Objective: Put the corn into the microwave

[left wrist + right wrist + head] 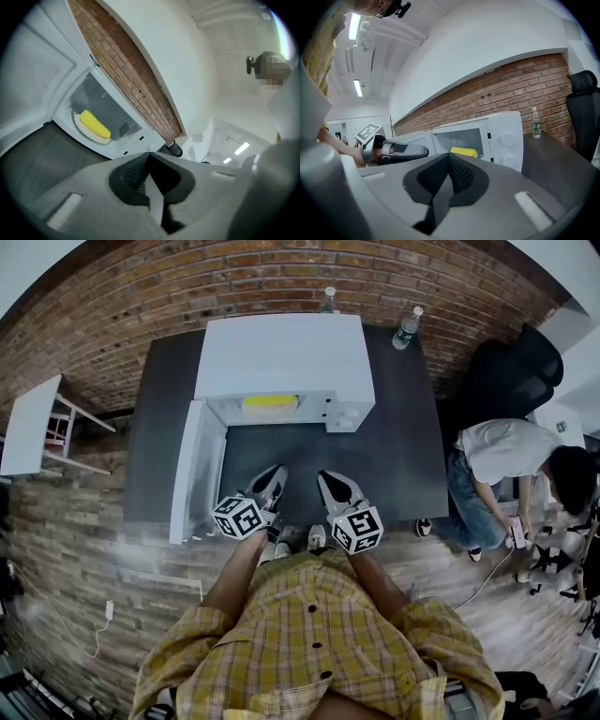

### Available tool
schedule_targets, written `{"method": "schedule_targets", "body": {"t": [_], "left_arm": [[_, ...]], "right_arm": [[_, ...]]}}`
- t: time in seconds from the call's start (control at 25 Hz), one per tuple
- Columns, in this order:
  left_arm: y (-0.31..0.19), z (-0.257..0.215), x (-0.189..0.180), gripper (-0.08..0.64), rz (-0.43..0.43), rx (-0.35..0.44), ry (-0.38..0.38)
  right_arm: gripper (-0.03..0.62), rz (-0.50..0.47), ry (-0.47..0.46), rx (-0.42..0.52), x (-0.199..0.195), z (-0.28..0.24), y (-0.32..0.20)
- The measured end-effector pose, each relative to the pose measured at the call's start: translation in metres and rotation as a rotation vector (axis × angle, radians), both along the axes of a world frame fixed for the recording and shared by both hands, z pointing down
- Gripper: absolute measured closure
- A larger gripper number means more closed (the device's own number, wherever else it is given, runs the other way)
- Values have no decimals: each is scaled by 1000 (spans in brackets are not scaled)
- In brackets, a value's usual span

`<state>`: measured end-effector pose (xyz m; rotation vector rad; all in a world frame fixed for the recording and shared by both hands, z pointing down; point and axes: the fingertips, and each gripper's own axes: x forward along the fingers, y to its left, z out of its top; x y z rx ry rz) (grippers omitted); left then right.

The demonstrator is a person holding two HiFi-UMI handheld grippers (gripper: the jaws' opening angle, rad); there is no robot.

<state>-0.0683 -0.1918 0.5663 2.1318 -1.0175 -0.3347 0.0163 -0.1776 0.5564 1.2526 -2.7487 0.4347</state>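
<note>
The yellow corn lies on a pale plate inside the white microwave, whose door hangs open to the left. The corn shows in the left gripper view, which is rolled on its side, and the corn also shows in the right gripper view. My left gripper is shut and empty near the table's front, right of the open door. My right gripper is shut and empty beside it. Both point toward the microwave, well short of it.
The dark table carries two water bottles at the back by the brick wall. A person in a white shirt crouches at the right near a black chair. A white side table stands at the left.
</note>
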Motion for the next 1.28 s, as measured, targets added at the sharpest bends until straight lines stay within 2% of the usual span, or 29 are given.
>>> {"method": "schedule_targets", "body": {"t": [0.24,0.4,0.6,1.28], "left_arm": [[14,-4,8,561,37,125,-268],[19,1,7,561,41,151,-360],[25,3,12,561,49,212,-520],[18,0,15,561,35,253,-619]], "right_arm": [[589,-10,-5,-6,-1,2,3],[589,-14,-1,-5,-3,4,4],[589,-21,4,-7,-6,4,5],[589,-48,32,-10,-8,11,1]]}}
